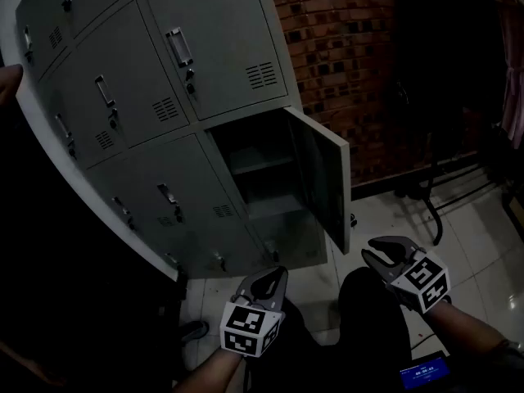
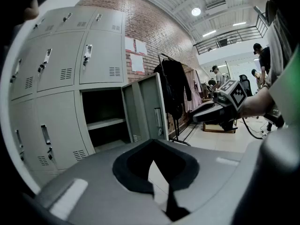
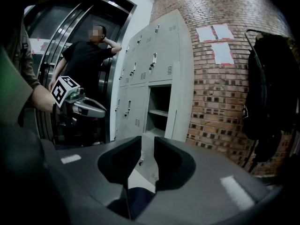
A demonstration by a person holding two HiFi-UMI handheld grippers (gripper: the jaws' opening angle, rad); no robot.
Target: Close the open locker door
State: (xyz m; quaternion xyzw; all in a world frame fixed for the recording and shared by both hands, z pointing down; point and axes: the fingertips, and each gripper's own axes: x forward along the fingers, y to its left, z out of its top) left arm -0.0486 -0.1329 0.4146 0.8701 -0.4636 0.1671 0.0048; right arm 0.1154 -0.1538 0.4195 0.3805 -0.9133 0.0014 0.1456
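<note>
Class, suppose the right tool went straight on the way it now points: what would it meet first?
Probably the open compartment beside the locker door; nothing shows between, though depth is unclear.

The head view is dim, black at left and far right, and the white tiled floor (image 1: 475,252) gleams faintly. Round ceiling lamps (image 2: 196,11) brighten the left gripper view. The grey metal lockers (image 2: 61,69) bow near the edges, and the corners fall dark.
</note>
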